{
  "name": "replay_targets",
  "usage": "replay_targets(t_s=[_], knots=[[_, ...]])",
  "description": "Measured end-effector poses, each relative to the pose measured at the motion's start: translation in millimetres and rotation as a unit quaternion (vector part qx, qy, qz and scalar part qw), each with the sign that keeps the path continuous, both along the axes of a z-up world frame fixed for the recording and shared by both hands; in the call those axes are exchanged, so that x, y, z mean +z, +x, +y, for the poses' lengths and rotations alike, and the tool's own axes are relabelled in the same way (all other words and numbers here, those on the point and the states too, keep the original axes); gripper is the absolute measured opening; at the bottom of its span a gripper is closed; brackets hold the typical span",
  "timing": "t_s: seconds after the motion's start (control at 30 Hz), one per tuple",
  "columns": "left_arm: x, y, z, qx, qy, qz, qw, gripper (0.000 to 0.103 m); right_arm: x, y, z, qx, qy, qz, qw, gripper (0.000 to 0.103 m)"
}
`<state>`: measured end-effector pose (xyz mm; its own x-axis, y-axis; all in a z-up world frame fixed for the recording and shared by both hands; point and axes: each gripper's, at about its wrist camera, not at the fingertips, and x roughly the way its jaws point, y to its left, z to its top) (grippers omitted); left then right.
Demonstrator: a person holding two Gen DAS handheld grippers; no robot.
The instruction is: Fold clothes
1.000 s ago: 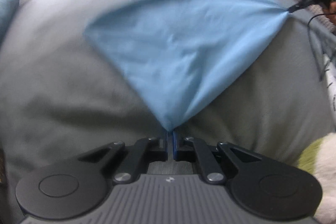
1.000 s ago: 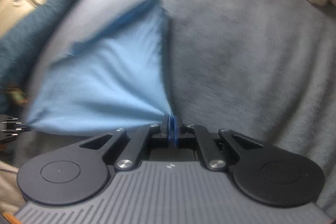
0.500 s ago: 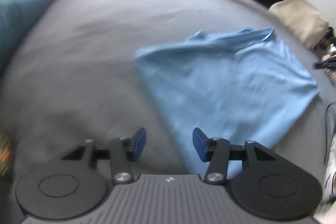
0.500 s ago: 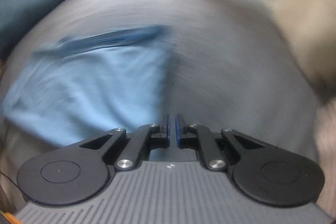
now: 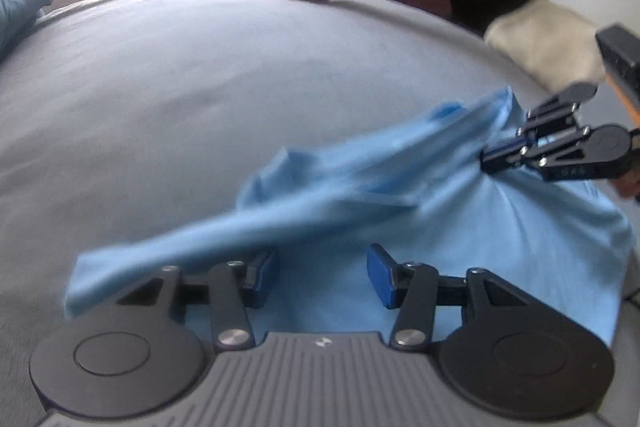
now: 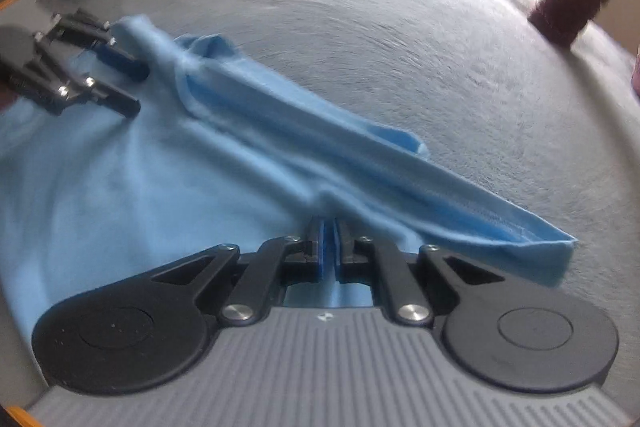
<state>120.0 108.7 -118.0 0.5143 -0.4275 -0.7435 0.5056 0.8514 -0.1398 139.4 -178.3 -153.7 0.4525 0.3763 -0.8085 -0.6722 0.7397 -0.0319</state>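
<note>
A wide grey bed (image 5: pixel 192 99) fills everything ahead of both tools, and on it the light blue shirt (image 5: pixel 460 247) lies partly gathered, close under each tool's nose. A long rolled band of it, collar and one sleeve by the look of it, runs slantwise across the cloth, lifted off the flatter body beneath. The left tool (image 5: pixel 322 275) hangs just above the shirt with its blue pads spread wide and nothing between them. The right tool (image 6: pixel 328 247) has its pads pinched nearly together on a ridge of the blue fabric right at its tip, drawing creases towards itself. My read: we're somewhere mid-fold, no tidy rectangle in sight, edges loose and one sleeve end (image 6: pixel 556 259) flopped out to the right tool's right. Squaring and stacking remain.
</note>
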Motion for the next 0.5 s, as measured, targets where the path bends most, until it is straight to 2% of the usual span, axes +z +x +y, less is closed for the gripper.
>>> replay_targets(t_s=[0.07,0.13,0.23,0.33,0.4,0.47,0.5], knots=[[1,11,4,0.019,-0.017,-0.009,0.9996,0.05,-1,19,-3,-0.019,0.023,0.004,1.0,0.003],[-1,21,8,0.04,-0.037,-0.014,0.9984,0.05,0,36,-7,-0.048,0.04,-0.011,0.998,0.003],[-5,35,15,0.095,-0.049,-0.027,0.9939,0.053,1,56,-19,-0.098,0.072,-0.021,0.992,0.003],[-2,41,34,0.139,-0.075,-0.02,0.9872,0.053,10,54,-28,-0.121,0.068,-0.059,0.989,0.006],[4,40,45,0.152,-0.082,-0.022,0.9848,0.054,19,48,-38,-0.123,0.095,-0.066,0.986,0.006],[3,38,48,0.154,-0.077,-0.02,0.9849,0.056,30,39,-55,-0.126,0.13,-0.057,0.982,0.006],[2,37,50,0.155,-0.074,-0.019,0.9849,0.057,31,37,-62,-0.115,0.144,-0.039,0.982,0.006]])
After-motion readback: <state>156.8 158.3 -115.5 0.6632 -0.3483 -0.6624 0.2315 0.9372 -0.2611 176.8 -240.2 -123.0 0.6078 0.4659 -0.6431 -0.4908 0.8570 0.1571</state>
